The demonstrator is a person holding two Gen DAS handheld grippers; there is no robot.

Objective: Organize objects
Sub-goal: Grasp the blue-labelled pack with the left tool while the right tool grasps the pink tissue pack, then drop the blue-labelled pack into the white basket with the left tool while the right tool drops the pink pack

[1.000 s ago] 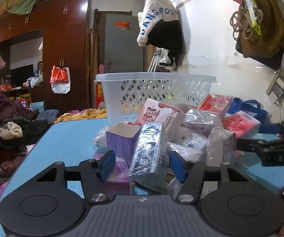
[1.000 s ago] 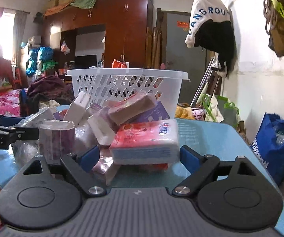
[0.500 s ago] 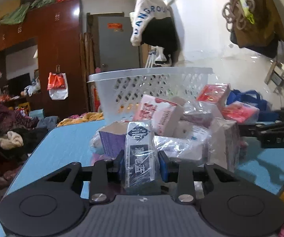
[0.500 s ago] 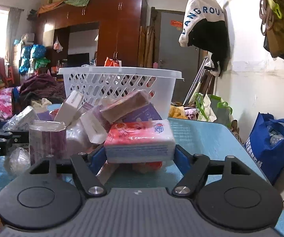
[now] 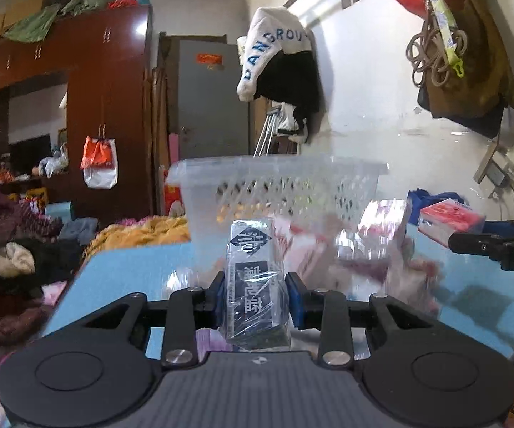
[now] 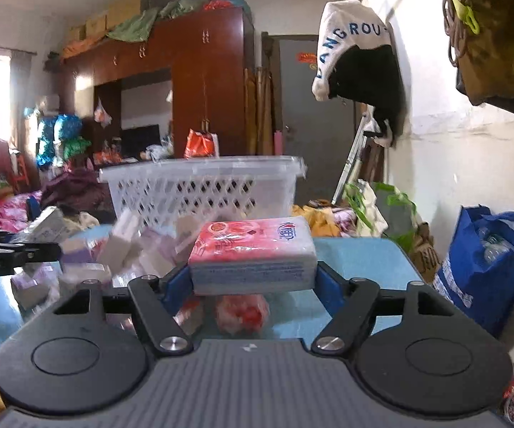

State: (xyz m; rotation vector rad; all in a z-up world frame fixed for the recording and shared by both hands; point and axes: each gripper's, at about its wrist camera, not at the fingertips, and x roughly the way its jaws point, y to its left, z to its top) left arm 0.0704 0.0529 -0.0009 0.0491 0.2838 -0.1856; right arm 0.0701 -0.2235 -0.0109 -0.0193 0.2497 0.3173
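Observation:
My left gripper (image 5: 256,301) is shut on a dark tissue pack in clear wrap (image 5: 255,278), held upright above the blue table (image 5: 121,271). My right gripper (image 6: 253,280) is shut on a red and white tissue pack (image 6: 253,253), held flat above the table (image 6: 360,260). A white lattice basket (image 5: 278,192) stands behind the pile of tissue packs (image 5: 371,242); it also shows in the right wrist view (image 6: 200,189). The right gripper with its pack shows at the right edge of the left wrist view (image 5: 449,223).
Several loose tissue packs (image 6: 132,249) lie on the table in front of the basket. A blue bag (image 6: 482,260) stands on the floor at the right. Clothes (image 5: 14,242) are heaped left of the table. A white wall (image 5: 382,125) runs along the right.
Both grippers closed on their packs and lifted them off the pile. The left pack went from leaning in the pile to upright between the fingers.

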